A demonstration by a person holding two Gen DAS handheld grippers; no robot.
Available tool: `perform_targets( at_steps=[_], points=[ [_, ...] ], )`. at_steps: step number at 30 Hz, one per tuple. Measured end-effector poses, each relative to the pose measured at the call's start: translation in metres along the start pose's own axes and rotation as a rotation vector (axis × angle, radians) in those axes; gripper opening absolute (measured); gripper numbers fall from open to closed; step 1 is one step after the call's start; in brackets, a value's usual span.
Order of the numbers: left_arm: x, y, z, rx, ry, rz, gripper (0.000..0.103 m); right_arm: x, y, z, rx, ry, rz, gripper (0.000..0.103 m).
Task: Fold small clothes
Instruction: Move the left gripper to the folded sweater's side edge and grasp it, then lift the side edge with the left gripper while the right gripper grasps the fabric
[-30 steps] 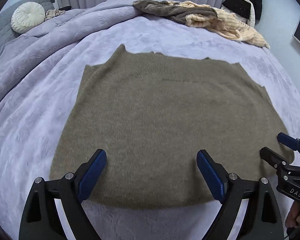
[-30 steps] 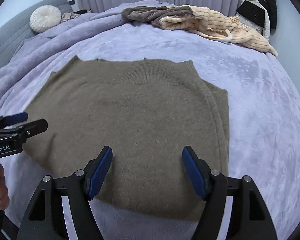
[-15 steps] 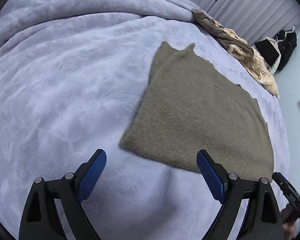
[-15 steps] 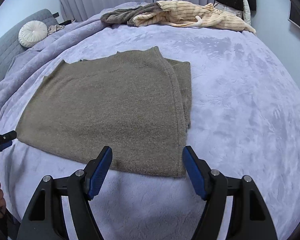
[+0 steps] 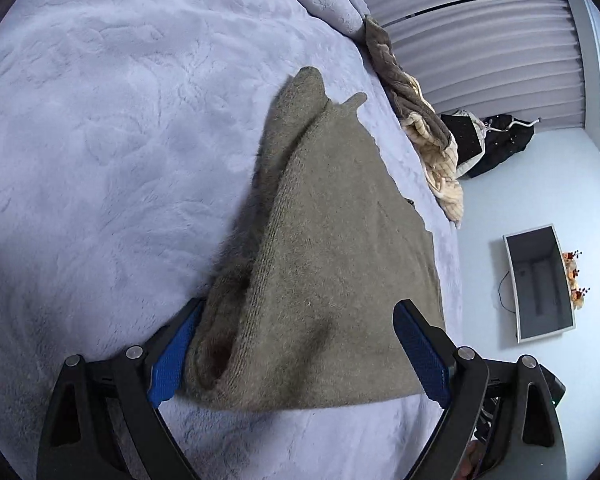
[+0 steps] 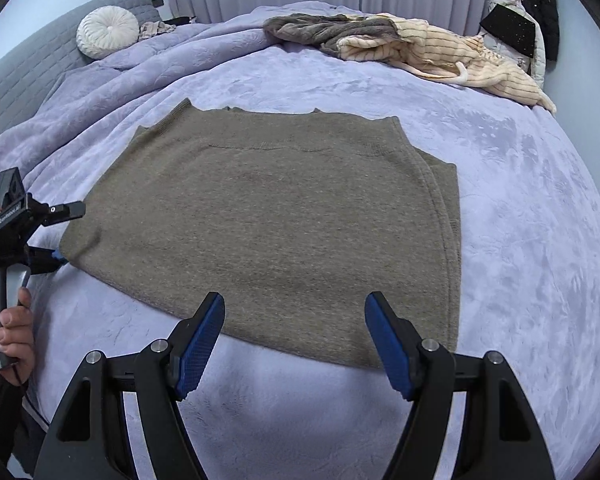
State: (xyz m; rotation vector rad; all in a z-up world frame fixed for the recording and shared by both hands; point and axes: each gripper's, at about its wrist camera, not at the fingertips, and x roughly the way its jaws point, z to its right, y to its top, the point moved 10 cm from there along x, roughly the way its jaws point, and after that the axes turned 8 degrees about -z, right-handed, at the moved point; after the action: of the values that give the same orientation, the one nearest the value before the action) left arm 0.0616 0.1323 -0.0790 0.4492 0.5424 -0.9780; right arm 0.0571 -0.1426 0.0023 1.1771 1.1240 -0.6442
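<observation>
Mid-fold. Left hand-held gripper (image 5: pixel 296 354) open, straddling olive sweater (image 6: pixel 276 216) corner near bed (image 6: pixel 520 208) front edge; right hand-held gripper (image 6: pixel 294 340) open, empty. Next: pinch, carry across.

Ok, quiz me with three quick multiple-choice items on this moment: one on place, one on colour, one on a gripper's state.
1. The left gripper is at which part of the flat olive-brown knitted sweater, in the right wrist view?
A. left corner
B. right edge
C. far edge

2. The round tufted cushion is:
A. black
B. white
C. olive

3. The right gripper is:
A. shut on the sweater
B. shut, holding nothing
C. open, holding nothing

Answers: 1 A, its fingers straddle that corner. 2 B, it is plainly white against the grey headboard. 3 C, the blue fingers stand apart just short of the sweater's near edge.
</observation>
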Motion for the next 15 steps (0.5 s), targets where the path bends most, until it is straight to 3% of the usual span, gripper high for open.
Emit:
perform_targets(
  at_steps=[2, 3, 4, 5, 11, 15],
  points=[
    [0.006, 0.004, 0.01, 0.026, 0.014, 0.006, 0.091, 0.005, 0.006, -0.01, -0.023, -0.002, -0.015, 0.076],
    [0.01, 0.004, 0.017, 0.057, 0.031, 0.002, 0.074, 0.006, 0.011, -0.014, -0.03, -0.004, -0.018, 0.076],
    [0.015, 0.004, 0.022, 0.077, 0.052, -0.009, 0.041, 0.007, 0.016, -0.016, -0.033, -0.002, -0.021, 0.076],
    [0.021, 0.003, 0.024, 0.089, 0.057, -0.033, 0.03, 0.008, 0.024, -0.019, -0.031, -0.001, -0.027, 0.076],
    [0.024, 0.001, 0.029, 0.117, 0.108, -0.008, 0.028, 0.019, 0.084, -0.05, -0.036, 0.092, -0.077, 0.076],
    [0.019, 0.003, 0.031, 0.141, 0.131, 0.014, 0.028, 0.039, 0.133, -0.098, -0.073, 0.15, -0.118, 0.076]
  ],
)
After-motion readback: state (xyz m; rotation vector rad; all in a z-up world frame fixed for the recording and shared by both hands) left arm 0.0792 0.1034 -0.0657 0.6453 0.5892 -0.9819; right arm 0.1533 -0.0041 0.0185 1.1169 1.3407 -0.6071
